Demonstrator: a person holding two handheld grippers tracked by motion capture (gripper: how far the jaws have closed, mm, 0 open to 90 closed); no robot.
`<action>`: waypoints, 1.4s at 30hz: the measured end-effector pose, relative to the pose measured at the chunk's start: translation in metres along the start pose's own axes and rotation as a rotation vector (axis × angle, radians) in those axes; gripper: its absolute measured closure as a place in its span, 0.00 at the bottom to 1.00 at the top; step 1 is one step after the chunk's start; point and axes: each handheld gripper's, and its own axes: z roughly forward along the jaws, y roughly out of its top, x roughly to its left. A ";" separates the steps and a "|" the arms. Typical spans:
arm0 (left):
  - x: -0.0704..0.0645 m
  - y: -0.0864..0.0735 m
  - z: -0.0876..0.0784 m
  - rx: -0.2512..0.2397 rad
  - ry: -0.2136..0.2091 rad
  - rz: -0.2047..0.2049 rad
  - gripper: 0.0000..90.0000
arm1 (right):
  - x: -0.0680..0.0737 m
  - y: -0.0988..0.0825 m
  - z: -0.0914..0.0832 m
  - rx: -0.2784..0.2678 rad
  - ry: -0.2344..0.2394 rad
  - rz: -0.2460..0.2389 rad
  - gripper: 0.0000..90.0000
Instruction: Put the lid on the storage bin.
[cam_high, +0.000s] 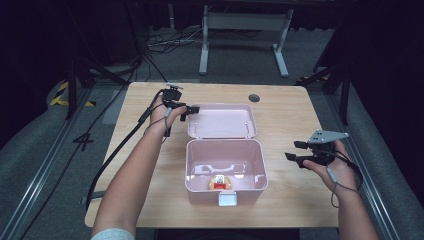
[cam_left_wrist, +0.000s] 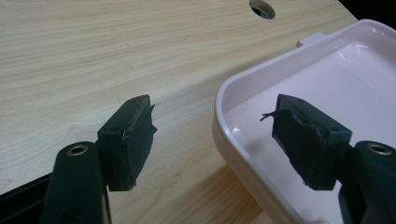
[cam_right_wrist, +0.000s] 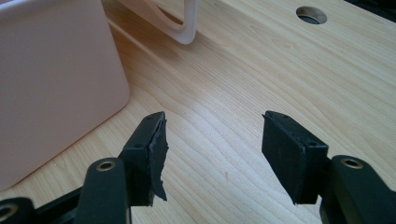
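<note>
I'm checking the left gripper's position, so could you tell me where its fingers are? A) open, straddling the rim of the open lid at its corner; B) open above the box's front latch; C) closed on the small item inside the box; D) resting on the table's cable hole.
A: the left gripper is open, one finger on each side of the pink lid's rim.

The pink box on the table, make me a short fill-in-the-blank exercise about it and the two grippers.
1. The lid of the pink box is ____.
2. The left gripper has its fingers on either side of the lid's ____.
3. The right gripper is open and holds ____.
4. The table is made of ____.

Missing words: open; rim; nothing; wood
</note>
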 end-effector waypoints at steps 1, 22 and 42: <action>0.000 0.000 0.000 0.000 0.000 0.000 0.34 | 0.000 0.000 0.000 0.000 0.000 0.000 0.46; -0.010 0.012 -0.006 0.018 -0.056 0.049 0.73 | 0.000 0.000 0.001 -0.003 0.011 0.002 0.46; -0.027 0.029 -0.035 -0.098 -0.010 0.101 0.83 | 0.001 0.005 -0.001 -0.023 0.015 -0.008 0.46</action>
